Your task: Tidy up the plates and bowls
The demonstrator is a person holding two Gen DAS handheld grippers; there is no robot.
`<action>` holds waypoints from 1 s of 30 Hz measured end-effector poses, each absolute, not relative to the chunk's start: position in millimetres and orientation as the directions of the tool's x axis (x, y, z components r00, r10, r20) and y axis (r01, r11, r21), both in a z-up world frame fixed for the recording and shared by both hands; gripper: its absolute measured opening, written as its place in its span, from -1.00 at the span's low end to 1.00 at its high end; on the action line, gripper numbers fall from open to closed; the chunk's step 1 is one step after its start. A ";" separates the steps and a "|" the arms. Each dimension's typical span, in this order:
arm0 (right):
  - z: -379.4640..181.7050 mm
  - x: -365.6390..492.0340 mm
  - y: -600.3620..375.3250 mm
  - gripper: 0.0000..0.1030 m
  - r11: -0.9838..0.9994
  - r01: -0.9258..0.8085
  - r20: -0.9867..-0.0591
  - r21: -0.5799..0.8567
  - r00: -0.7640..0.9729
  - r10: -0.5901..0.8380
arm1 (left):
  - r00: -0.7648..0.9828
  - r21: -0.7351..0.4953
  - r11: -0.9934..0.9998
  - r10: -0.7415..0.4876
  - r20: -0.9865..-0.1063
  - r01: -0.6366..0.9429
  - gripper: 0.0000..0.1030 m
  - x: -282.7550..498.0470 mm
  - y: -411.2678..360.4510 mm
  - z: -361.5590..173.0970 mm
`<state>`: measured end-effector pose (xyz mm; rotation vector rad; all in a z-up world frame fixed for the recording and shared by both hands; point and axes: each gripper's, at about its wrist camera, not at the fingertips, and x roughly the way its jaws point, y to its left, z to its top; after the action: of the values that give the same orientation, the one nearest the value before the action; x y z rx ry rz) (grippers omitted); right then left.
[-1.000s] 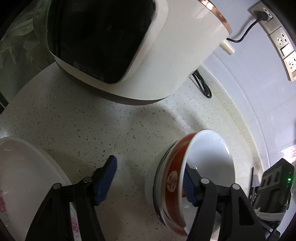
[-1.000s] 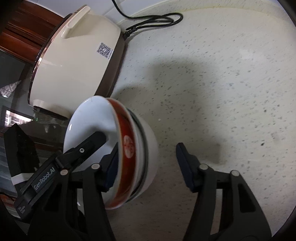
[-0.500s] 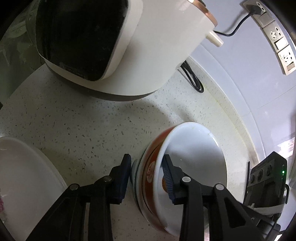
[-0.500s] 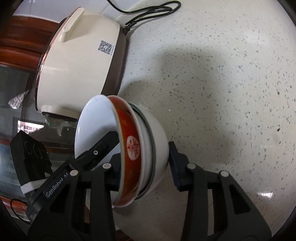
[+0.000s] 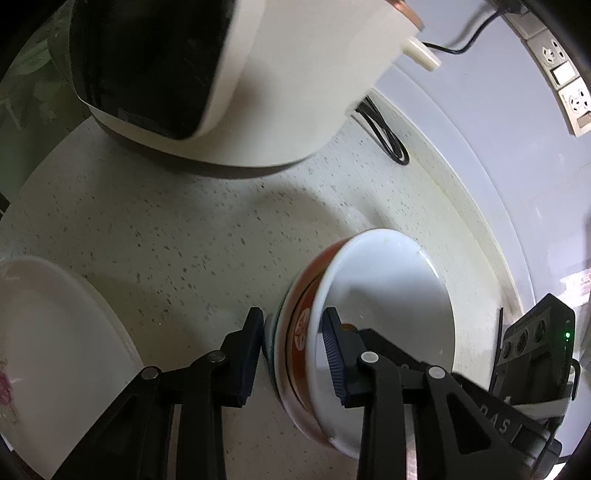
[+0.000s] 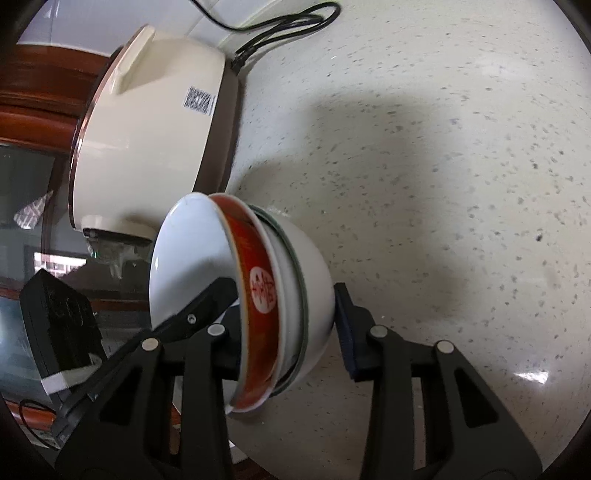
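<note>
Both tools have drawn their jaws in since a second ago, when each stood wide with only one pad near the crockery. Now the left tool [image 5: 293,345] straddles the near wall of the nested stack of bowls [image 5: 384,295]: one blue pad lies against the outer white bowl, the other inside the top bowl, and the jaws are closing with the stacked rims between them. The right tool [image 6: 286,321] does the same from the opposite side, its jaws closing too, one pad against the white outer bowl [image 6: 314,280] and the other tucked behind the red-banded porcelain bowl [image 6: 255,280] with its white medallion.

The stack sits tipped on the speckled pale stone worktop [image 6: 443,166], just in front of the cream electric rice cooker [image 6: 147,129], whose black power cord [image 6: 288,26] trails towards the wall. A white plate with a pink floral print [image 5: 48,350] lies well apart at the left.

My worry is the nesting. At least three bowls sit loosely inside one another, and a pinch on glazed rims could catch the outer ones only, letting an inner bowl slide or rattle out on lifting. Two tools pulling unevenly might also twist the stack and knock it against the cooker close behind.
</note>
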<state>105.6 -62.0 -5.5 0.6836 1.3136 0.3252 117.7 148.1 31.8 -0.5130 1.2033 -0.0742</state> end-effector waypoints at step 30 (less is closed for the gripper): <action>62.4 89.5 -8.7 -0.20 0.725 -0.012 -0.708 0.689 0.207 0.676 | 0.524 -0.399 0.854 -0.184 -0.832 -0.333 -0.36 60.2 181.8 108.4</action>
<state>89.5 -8.7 62.4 0.6283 1.2873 0.5250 60.2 181.8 108.4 -0.5644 1.0302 0.0949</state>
